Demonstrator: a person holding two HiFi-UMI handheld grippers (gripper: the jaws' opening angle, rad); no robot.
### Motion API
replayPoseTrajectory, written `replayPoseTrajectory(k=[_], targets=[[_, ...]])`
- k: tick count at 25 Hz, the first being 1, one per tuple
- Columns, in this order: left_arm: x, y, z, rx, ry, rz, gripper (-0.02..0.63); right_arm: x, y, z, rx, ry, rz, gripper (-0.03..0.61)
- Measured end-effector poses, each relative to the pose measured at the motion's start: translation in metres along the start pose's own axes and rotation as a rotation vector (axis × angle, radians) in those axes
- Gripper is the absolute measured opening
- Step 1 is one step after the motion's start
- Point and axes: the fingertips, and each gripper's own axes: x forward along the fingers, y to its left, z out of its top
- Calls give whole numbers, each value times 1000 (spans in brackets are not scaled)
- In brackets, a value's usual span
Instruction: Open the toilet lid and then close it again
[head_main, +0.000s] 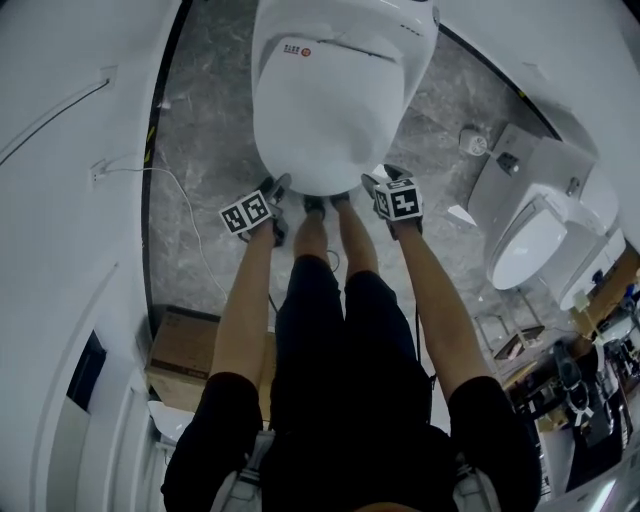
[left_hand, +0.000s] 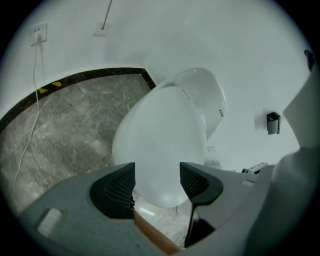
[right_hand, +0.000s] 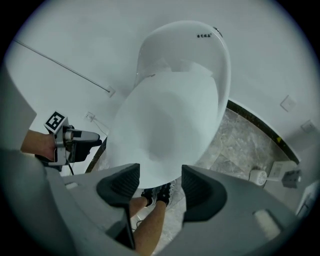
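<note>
Bathroom showroom (toilet (head_main: 330, 110), second toilet (head_main: 535, 240), marble floor (head_main: 205, 135))

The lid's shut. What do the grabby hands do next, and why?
Probably ease the right gripper onto the front rim of the toilet lid and pinch it. The lid lies shut, and this gripper, like the left gripper, is open and empty.

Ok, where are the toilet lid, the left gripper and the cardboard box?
toilet lid (head_main: 325, 110): head view, middle of its closed top.
left gripper (left_hand: 157, 181): left gripper view, midway between its open jaws.
cardboard box (head_main: 185, 348): head view, its top face.
</note>
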Motion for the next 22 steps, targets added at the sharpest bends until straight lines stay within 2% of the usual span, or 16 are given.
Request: replayPoseTrajectory(k=[3,7,10,12,14,18,22], targets=[[-17,-35,3,91,21,-44,265,-24,16,9,-64,-1,21,264],[-54,-76,9,253,36,-91,265,-57,56,7,-199,19,145,264],[-82,-104,13,292,14,-124,241,-86,77,1,-249,18,218,247],[-103,-119,13,293,-10,-140,227,-107,88,-6,-265,17,255,207],[-128,-134,14,324,-39,-149,182,-127,98,-10,-289,8,269,143],[-171,-177,12,463,-96,-178,57,-173,111,-3,-347,-94,278,20],[-210,-217,12,591,-135,-205,25,-219,124,14,-378,-230,258,3]])
